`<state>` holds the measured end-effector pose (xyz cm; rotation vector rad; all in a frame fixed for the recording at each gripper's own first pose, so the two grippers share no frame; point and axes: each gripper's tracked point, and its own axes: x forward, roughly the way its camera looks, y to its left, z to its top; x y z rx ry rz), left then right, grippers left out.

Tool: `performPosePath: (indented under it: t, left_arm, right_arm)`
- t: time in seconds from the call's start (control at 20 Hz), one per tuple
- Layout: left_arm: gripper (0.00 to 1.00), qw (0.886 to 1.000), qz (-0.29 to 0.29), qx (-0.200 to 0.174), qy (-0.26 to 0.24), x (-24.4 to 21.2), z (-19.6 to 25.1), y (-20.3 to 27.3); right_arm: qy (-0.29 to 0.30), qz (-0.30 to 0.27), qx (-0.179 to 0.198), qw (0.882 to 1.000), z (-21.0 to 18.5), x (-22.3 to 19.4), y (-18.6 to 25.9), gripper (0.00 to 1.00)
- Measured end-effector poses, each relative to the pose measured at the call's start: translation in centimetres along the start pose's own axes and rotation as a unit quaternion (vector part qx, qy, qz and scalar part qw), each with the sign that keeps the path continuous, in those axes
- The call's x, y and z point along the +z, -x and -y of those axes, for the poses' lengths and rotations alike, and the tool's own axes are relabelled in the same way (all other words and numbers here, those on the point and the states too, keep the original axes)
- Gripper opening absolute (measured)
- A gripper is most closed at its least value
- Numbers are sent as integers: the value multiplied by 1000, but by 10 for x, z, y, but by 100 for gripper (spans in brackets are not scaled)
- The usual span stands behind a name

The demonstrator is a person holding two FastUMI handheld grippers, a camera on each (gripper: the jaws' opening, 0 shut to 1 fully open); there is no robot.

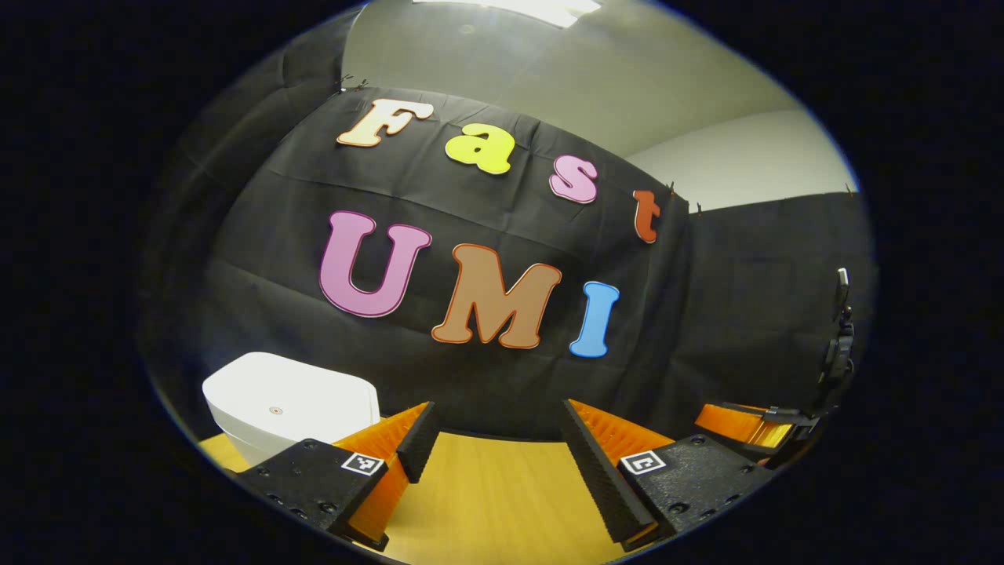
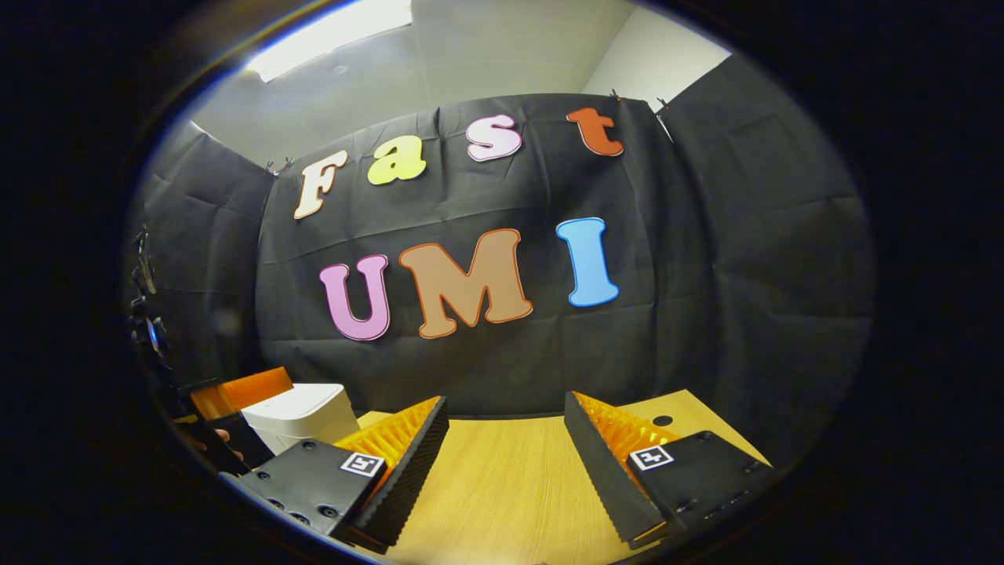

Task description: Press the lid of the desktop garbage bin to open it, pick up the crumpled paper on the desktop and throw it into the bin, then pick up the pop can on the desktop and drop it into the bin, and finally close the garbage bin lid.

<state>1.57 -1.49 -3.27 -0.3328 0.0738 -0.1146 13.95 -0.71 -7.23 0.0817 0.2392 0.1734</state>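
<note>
In the left gripper view, the left tool (image 1: 496, 447) is wide open, its 2 fingers apart over the bare wooden tabletop (image 1: 486, 502), holding and touching nothing. The white garbage bin (image 1: 290, 404) stands on the tabletop at the far left, its lid down. In the right gripper view, the right tool (image 2: 506, 443) is likewise spread wide with nothing between its fingers, above the tabletop (image 2: 502, 486). There the bin (image 2: 302, 420) sits to the left, near the left tool (image 2: 235, 400).

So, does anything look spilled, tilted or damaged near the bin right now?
Nothing stands out. The white bin stands upright on the wooden table with its lid down, and both grippers, left and right, hold their jaws apart.
</note>
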Motion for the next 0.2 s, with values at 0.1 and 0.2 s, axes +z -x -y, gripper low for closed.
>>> performPosePath:
  t: [0.1, 0.2]
  left_arm:
    - [92, 1000, 2, -5, 17, 3, 2, -4]
    - [92, 1000, -11, -13, 10, -1, 7, -8]
  right_arm:
    - [8, 0, 0, 1000, -4, 0, 5, 97]
    - [20, 5, -9, 1000, -2, 0, 9, 97]
